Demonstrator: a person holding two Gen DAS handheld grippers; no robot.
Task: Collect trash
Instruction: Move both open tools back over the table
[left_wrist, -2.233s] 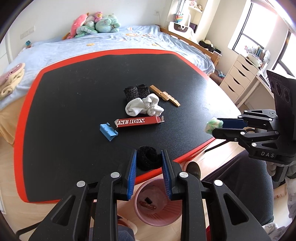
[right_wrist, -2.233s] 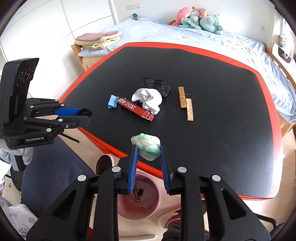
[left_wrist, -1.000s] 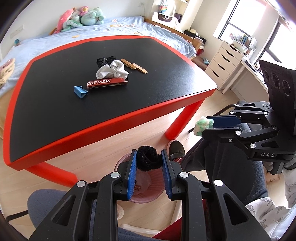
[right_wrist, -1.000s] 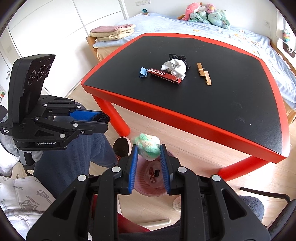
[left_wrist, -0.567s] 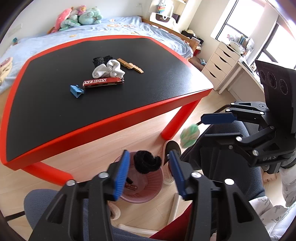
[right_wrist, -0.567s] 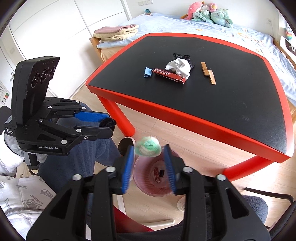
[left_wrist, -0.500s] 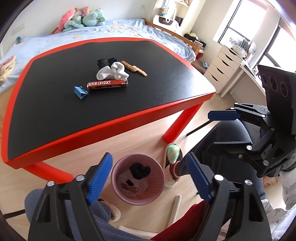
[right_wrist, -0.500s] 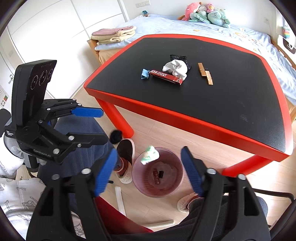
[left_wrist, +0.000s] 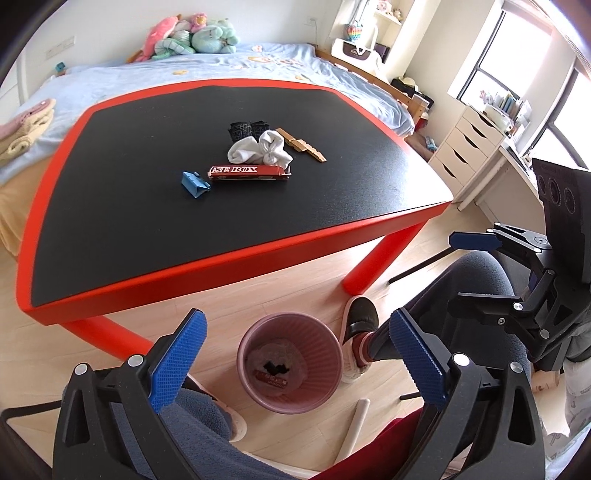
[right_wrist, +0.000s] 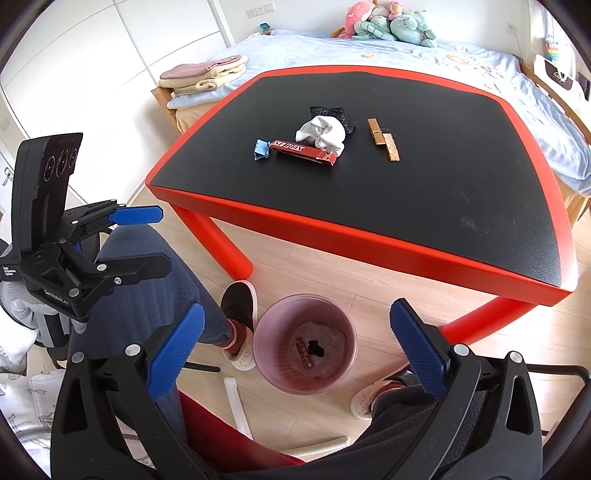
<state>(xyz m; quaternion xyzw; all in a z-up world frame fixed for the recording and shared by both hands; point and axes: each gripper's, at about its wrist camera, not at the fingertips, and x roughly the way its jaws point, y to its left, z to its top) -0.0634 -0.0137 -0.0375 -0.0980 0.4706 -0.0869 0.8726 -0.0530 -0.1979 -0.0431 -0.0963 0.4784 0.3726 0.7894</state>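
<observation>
Both of your grippers have just let go. The left gripper (left_wrist: 295, 354) and right gripper (right_wrist: 295, 347) hang over the bin (left_wrist: 289, 363) with jaws spread wide and nothing between them. A second ago each was clamped on a scrap: a black wad on the left, a green one on the right. Both scraps are gone from the jaws. A small black piece (right_wrist: 314, 347) now lies inside the bin on pale crumpled stuff beside a red wrapper; the green one cannot be made out there.

Judgement: this drop is done, and the collection is not. On the table (left_wrist: 110, 280) remain a red box (left_wrist: 248, 172), a blue clip (left_wrist: 194, 183) just beside its end, a white cloth (left_wrist: 260, 150) touching the box, a black mesh item (left_wrist: 246, 128) behind the cloth, and wooden pegs (left_wrist: 300, 144) to the side.

Your next move is likely back up to the table. Note that the cloth overlaps the box, so a careless grasp may drag both.
</observation>
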